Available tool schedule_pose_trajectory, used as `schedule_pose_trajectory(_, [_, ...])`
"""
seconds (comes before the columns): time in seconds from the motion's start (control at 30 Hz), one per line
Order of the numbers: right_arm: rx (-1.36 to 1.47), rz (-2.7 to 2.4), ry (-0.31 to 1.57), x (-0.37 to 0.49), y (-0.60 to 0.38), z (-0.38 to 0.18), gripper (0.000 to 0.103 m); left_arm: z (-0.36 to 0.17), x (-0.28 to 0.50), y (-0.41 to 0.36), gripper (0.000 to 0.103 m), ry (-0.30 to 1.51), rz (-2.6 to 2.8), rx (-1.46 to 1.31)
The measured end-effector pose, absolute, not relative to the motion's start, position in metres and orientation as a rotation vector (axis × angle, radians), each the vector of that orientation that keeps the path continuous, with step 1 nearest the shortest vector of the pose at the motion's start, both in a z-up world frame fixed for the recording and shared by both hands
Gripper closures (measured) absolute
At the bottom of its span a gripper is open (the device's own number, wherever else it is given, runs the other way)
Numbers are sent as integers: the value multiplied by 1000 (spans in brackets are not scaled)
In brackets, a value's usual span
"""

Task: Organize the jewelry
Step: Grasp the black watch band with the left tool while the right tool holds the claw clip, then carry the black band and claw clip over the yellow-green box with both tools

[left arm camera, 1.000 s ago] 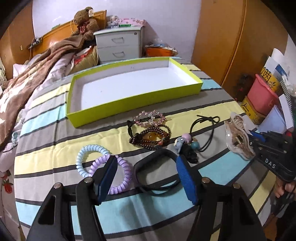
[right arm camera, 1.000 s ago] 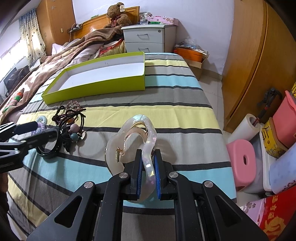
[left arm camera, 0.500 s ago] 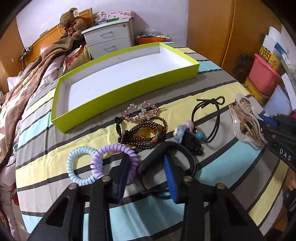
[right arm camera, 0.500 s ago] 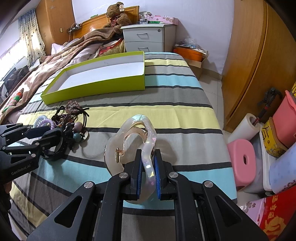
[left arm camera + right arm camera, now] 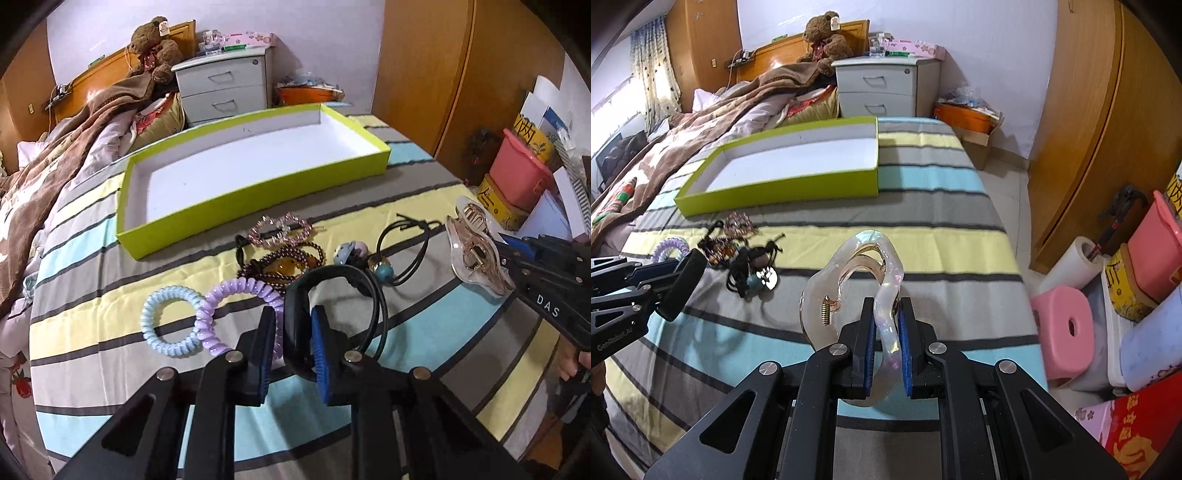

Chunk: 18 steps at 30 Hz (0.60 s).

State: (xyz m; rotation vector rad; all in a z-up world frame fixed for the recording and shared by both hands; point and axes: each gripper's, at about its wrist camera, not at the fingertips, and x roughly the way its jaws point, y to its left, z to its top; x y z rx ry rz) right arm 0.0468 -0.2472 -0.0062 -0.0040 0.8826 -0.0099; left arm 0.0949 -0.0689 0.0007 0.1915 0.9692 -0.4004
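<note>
Surface: a bed under a striped cover (image 5: 369,199) in yellow, grey and pale blue bands; a brown blanket (image 5: 66,147) is bunched at its left.
Room: wooden headboard with a brown teddy bear (image 5: 823,35); grey two-drawer nightstand (image 5: 886,86); wooden wardrobe doors at right.
Container: shallow lime-green cardboard box with white inside (image 5: 258,192), lying flat on the bed; nothing shows in it.
Loose jewelry: pale blue spiral hair tie (image 5: 168,321) touching a lilac spiral hair tie (image 5: 240,291); dark beaded bracelets (image 5: 284,264) just below a pink rhinestone hair clip (image 5: 280,229); thin black elastic with beads (image 5: 402,254); all on the cover in front of the box.
Left tongs (image 5: 293,343): have just been closing; clamped on the wide black headband (image 5: 332,277), which stands up off the cover.
Right tongs (image 5: 886,339): clamped on the clear pearly claw hair clip (image 5: 849,280), held above the cover.
Left view only: fingers (image 5: 570,363) behind the right tongs; both spiral ties in full.
Right view only: pink plastic stool (image 5: 1067,328), white paper roll (image 5: 1067,266) and curtained window (image 5: 646,85).
</note>
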Motion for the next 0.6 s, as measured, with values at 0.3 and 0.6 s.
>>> schedule_pose_trajectory(0.3, [-12,-11,833,59,-244,18,91,32,104,-52,88,901,-352,176])
schedule_pose_trajectory(0.6, [-2,-7,852,62,-243,12,91,3,114,-49,78,1004,-424,122])
